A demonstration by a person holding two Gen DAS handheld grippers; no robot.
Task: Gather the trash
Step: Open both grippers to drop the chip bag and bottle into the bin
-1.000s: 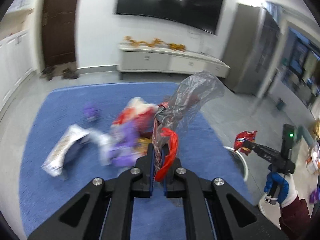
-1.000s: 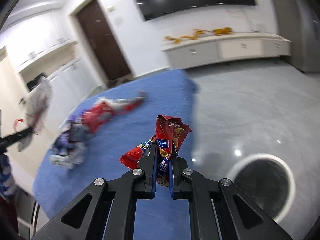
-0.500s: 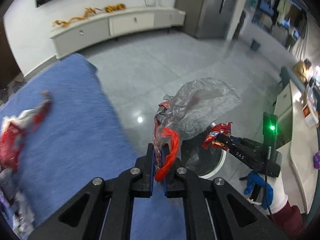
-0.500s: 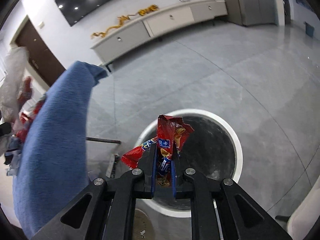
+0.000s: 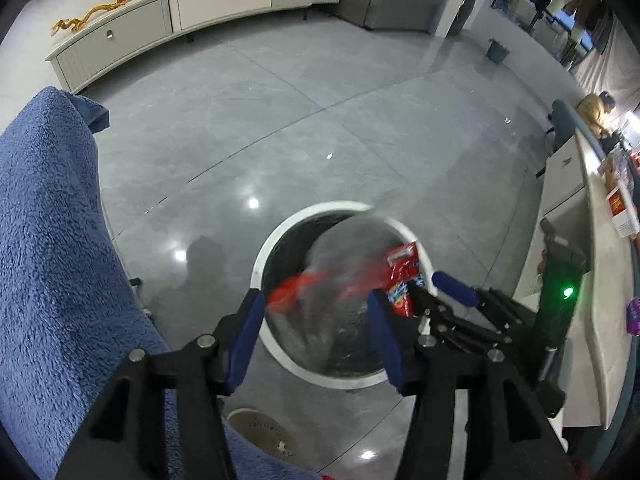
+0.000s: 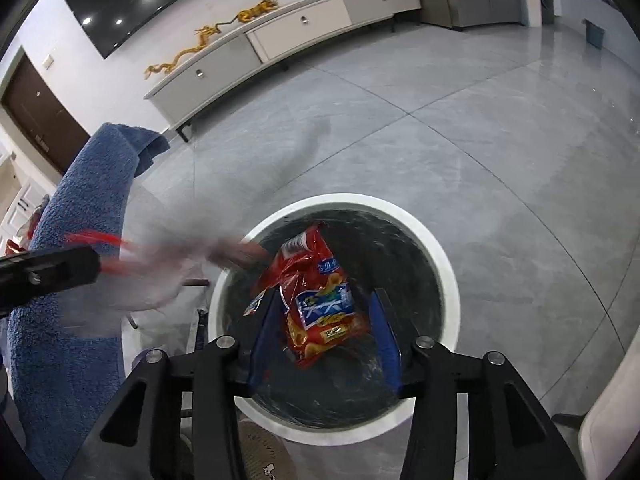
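Observation:
A round white-rimmed trash bin [image 5: 276, 354] [image 6: 448, 264] with a black liner stands on the grey floor. My left gripper [image 5: 314, 308] is open above it; a clear plastic bag with red handles [image 5: 340, 264] blurs as it falls between the fingers, and it also shows in the right wrist view [image 6: 168, 264]. My right gripper [image 6: 324, 312] is open over the bin, and a red and blue snack wrapper [image 6: 320, 304] drops between its fingers; the wrapper shows in the left wrist view too [image 5: 402, 276], beside the right gripper [image 5: 420, 292].
A blue towel-covered table edge [image 5: 44, 240] [image 6: 80, 208] lies at the left of the bin. A long white cabinet [image 6: 288, 28] lines the far wall. A pale counter [image 5: 600, 280] stands at the right. A brown slipper [image 5: 260, 428] lies by the bin.
Both grippers have opened over the bin. The plastic bag and the snack wrapper have left the fingers and are falling into it.

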